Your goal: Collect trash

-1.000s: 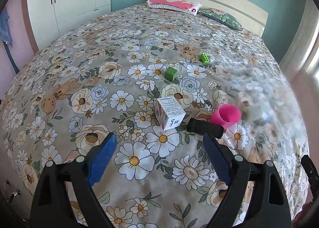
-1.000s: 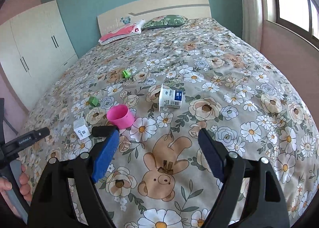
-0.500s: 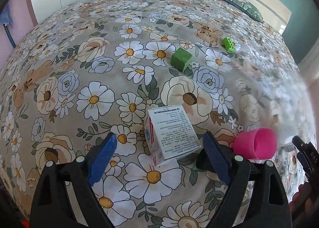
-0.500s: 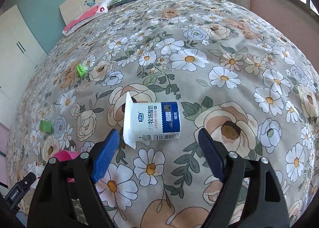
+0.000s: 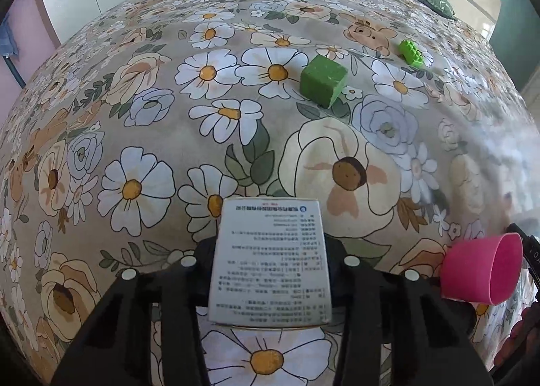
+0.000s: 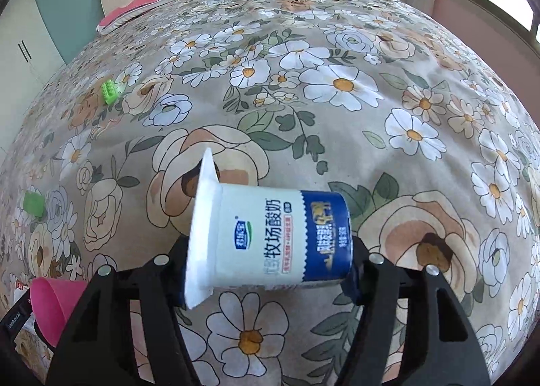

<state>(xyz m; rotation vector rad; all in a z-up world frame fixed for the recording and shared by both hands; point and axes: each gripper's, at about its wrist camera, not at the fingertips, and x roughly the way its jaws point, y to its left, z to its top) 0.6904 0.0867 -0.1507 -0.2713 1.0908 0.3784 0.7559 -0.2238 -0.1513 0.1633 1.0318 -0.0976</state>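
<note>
Our left gripper (image 5: 270, 271) has just been closing around the small white carton (image 5: 270, 264) lying on the flowered bedspread (image 5: 135, 99), and its jaws now sit tight against both sides, though the carton hides the pads so we cannot see the contact itself. Our right gripper (image 6: 270, 271) has likewise been closing on the yogurt cup (image 6: 270, 237), which lies on its side, square rim to the left; only a blue pad edge shows at its base, apparently touching. The pink cup (image 5: 479, 271) partly hides something dark behind it, and the green cube (image 5: 322, 80) and green brick (image 5: 410, 52) lie farther up the bed.
</note>
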